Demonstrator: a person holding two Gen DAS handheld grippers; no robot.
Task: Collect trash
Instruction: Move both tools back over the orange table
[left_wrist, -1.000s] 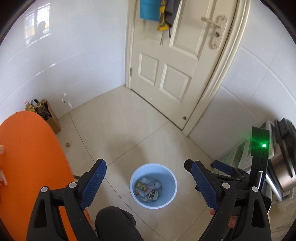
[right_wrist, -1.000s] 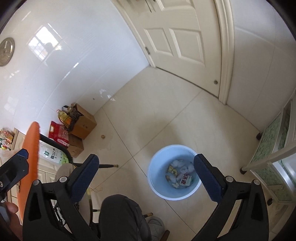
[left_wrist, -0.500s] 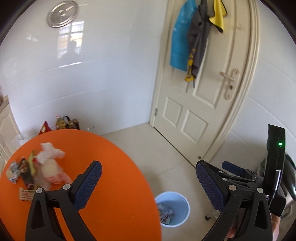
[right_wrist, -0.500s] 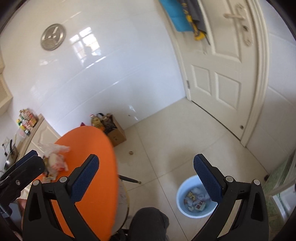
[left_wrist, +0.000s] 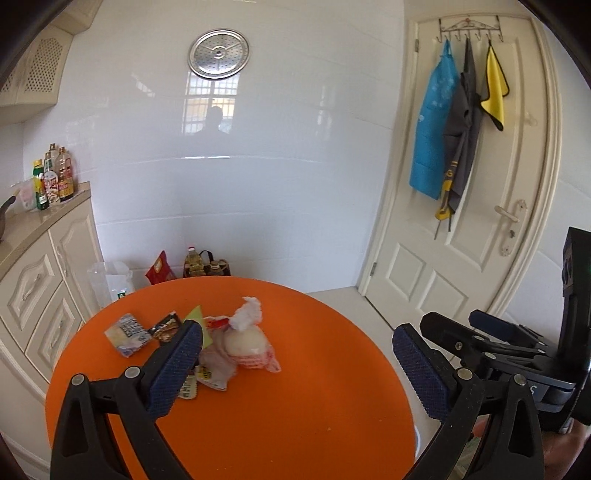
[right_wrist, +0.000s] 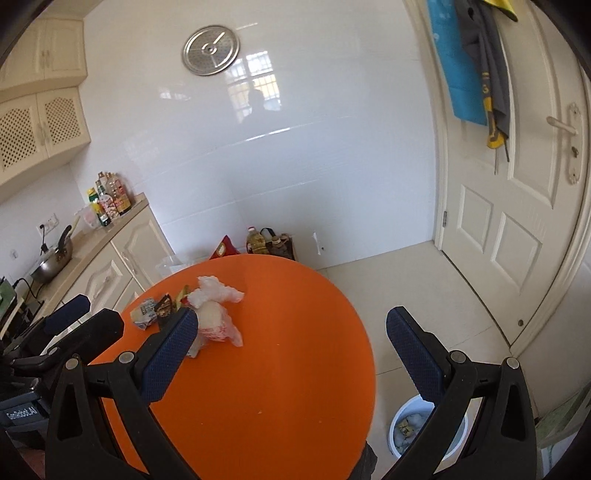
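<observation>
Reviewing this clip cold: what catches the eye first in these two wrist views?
The round orange table fills the foreground, with a heap of wrappers and crumpled trash on its far left part. On the floor to its right stands a pale blue bin already holding trash. Both the left gripper and right gripper hang above the table with jaws wide and empty.

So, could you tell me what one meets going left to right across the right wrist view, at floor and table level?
Left gripper → crumpled silver wrapper → clear bag with a white lump → bare orange table → blue bin with trash → white door.
</observation>
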